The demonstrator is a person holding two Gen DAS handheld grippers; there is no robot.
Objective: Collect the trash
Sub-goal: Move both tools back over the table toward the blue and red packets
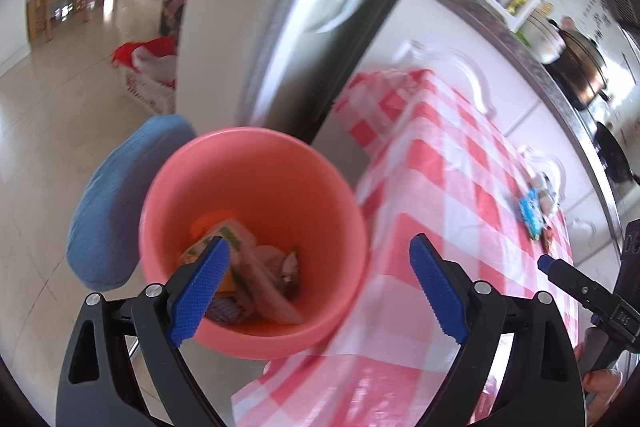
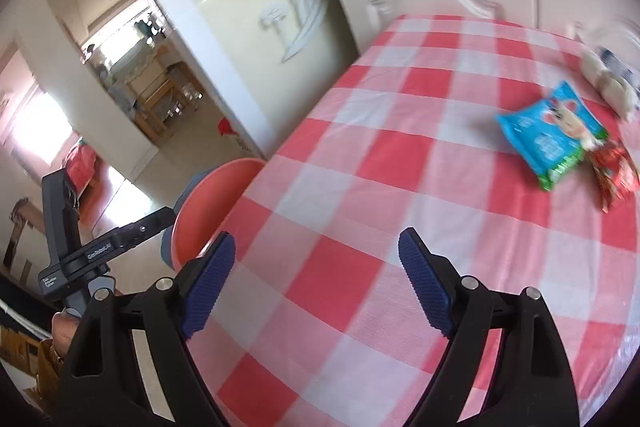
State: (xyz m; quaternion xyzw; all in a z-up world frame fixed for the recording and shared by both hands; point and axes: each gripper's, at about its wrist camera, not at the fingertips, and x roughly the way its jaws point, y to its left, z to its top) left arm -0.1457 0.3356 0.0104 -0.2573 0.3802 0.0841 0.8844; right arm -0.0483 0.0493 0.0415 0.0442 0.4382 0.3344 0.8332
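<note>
Your left gripper point(image 1: 320, 283) stands spread wide with nothing between its blue pads point(image 1: 200, 291), tilted steeply down over the mouth of the pink bucket point(image 1: 256, 187), which sits on the floor just beside the edge of the table. Inside the bucket lie crumpled wrappers point(image 1: 248, 267), orange, green and white, heaped at the bottom. A blue cushion point(image 1: 112, 203) rests against the far side of the bucket. Your right gripper point(image 2: 316, 283) is also spread wide and empty, angled down over the red-and-white checked tablecloth point(image 2: 400, 187), with its left pad near the table edge where the bucket rim shows. In the left wrist view one of its fingers shows at the right edge, above the cloth. Well ahead of it and to the right, near the far corner of the table, lie a blue snack packet point(image 2: 552, 135) with a green end, a red wrapper point(image 2: 616, 175) touching it, and a white crumpled piece point(image 2: 608, 83) just beyond; all are blurred. Part of your hand shows at the bottom left of the right wrist view, gripping the handle of the left tool.
</note>
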